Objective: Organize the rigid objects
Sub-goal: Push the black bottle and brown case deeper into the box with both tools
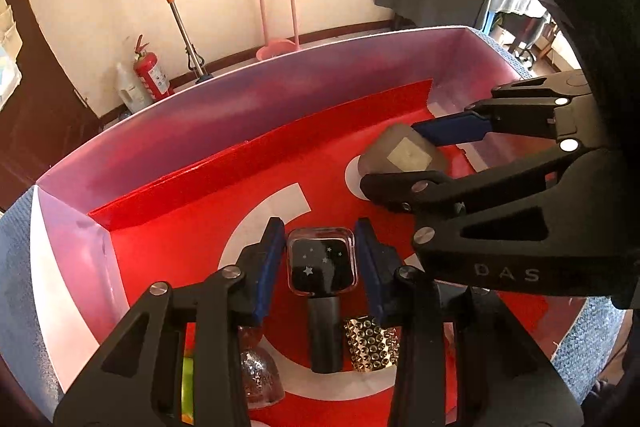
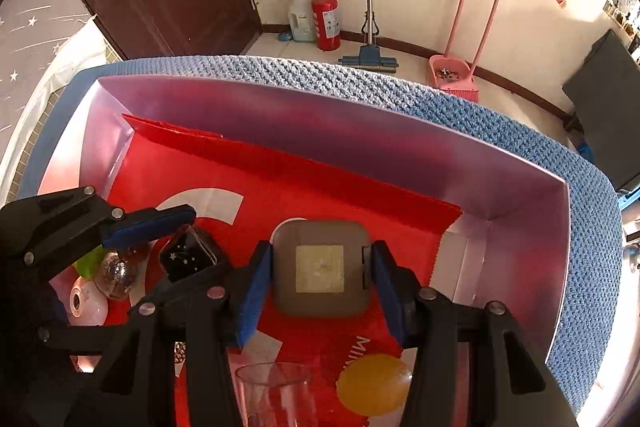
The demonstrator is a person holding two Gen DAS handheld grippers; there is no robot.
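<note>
Your left hand-held gripper (image 1: 320, 263) straddles the starred black bottle (image 1: 321, 263) without its pads clearly touching, while your right hand-held gripper (image 2: 320, 279) pinches the grey square case (image 2: 320, 267) inside the red-lined box (image 2: 360, 131).

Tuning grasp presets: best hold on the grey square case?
Take the grey square case across its two flat side edges, coming from above. It lies flat on the red liner, and the right tongs already straddle those sides.
</note>
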